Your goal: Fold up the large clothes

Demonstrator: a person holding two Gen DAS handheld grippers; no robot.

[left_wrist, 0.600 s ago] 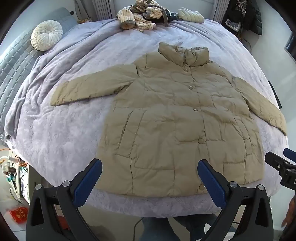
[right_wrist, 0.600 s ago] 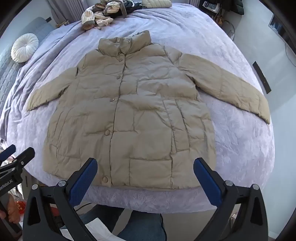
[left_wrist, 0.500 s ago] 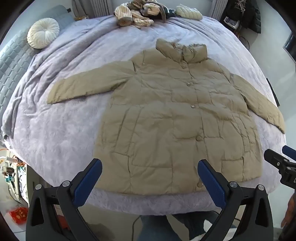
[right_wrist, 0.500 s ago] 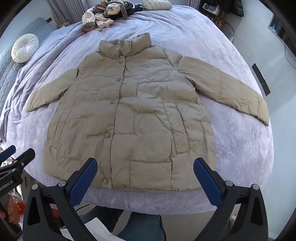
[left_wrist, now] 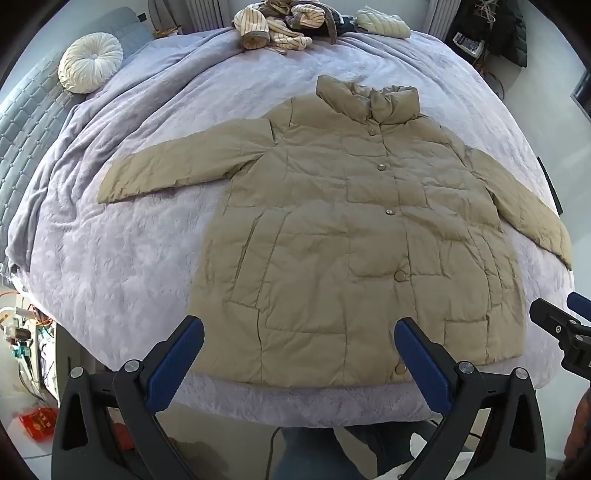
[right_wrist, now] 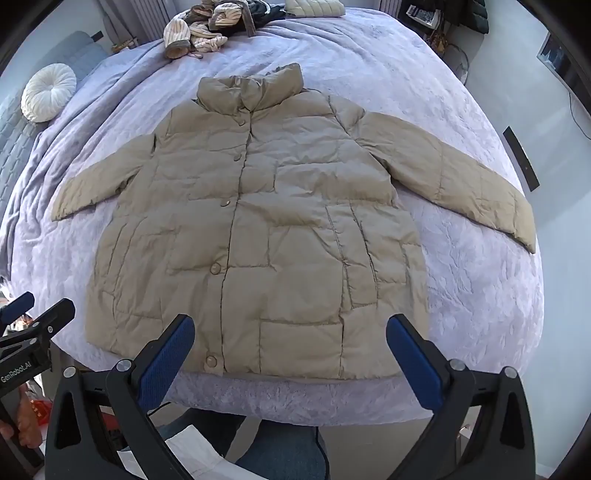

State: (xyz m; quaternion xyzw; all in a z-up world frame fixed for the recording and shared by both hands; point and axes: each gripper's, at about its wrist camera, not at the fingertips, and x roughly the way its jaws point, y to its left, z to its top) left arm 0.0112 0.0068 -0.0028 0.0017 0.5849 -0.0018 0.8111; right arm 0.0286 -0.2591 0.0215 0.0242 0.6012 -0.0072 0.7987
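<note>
Hovering with both tongs, left tongs (left_wrist: 299, 354) and right tongs (right_wrist: 290, 350), spread empty, we found the jacket (left_wrist: 354, 236) flat on the bed (left_wrist: 122, 266), unfolded.

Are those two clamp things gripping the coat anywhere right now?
No. The left hand-held gripper and right hand-held gripper both hang open above the tan coat, holding nothing.

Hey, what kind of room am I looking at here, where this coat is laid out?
Most likely a bedroom. The tan puffer coat lies flat on a bed covered by a lilac fleece blanket, with a round white cushion near a padded headboard and a heap of other clothes at the far edge.
</note>
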